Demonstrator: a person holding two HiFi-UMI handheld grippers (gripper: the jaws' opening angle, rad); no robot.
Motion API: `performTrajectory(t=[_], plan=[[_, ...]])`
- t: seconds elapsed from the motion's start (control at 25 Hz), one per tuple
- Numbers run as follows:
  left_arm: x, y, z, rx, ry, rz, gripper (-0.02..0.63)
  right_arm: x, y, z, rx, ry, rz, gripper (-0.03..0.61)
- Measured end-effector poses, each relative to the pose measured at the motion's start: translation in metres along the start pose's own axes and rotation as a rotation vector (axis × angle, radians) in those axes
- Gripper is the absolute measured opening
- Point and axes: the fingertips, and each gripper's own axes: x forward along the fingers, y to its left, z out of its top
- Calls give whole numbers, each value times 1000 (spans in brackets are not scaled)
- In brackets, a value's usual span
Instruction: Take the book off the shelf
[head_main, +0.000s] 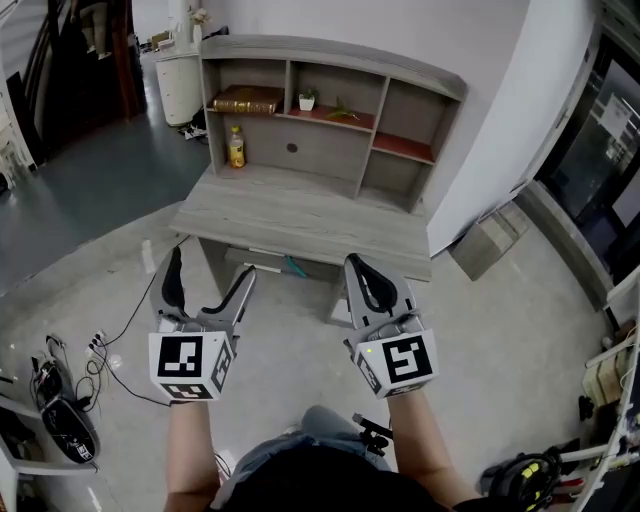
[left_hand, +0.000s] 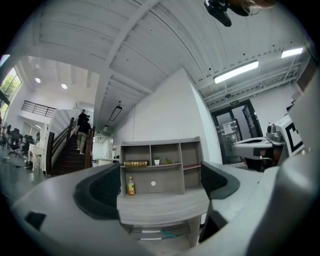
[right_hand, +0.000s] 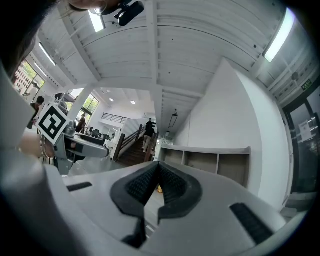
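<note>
A brown book (head_main: 247, 99) lies flat in the upper left compartment of the grey shelf unit (head_main: 330, 50) on the desk (head_main: 300, 215). The left gripper view shows the book (left_hand: 136, 163) far ahead, framed between the jaws. My left gripper (head_main: 210, 268) is held in front of the desk, well short of the shelf, open and empty. My right gripper (head_main: 357, 265) hangs beside it at the same height, its pads (right_hand: 172, 185) pressed together with nothing between them.
A yellow bottle (head_main: 236, 147) stands on the desk below the book. A small potted plant (head_main: 307, 100) sits in the middle compartment. Cables (head_main: 110, 350) trail on the floor at left, and a cardboard box (head_main: 490, 240) lies at right. A person (left_hand: 82, 132) climbs distant stairs.
</note>
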Motion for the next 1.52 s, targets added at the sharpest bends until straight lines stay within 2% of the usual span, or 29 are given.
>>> performTrajectory(t=[0.16, 0.32, 0.52, 1.08, 1.36, 1.52], plan=[[17, 15, -7, 20, 20, -1, 488, 22, -4, -5, 5, 17, -7, 9], [42, 35, -11, -8, 13, 9, 488, 51, -8, -7, -15, 15, 10, 9], [88, 56, -24, 0, 16, 26, 488, 102, -22, -25, -9, 9, 32, 9], [307, 147, -64, -74, 46, 65, 488, 316, -106, -82, 19, 14, 51, 9], [385, 182, -81, -133, 59, 43, 486, 400, -128, -97, 15, 26, 48, 9], [428, 204, -89, -167, 68, 1, 486, 440, -140, -104, 20, 45, 3, 9]])
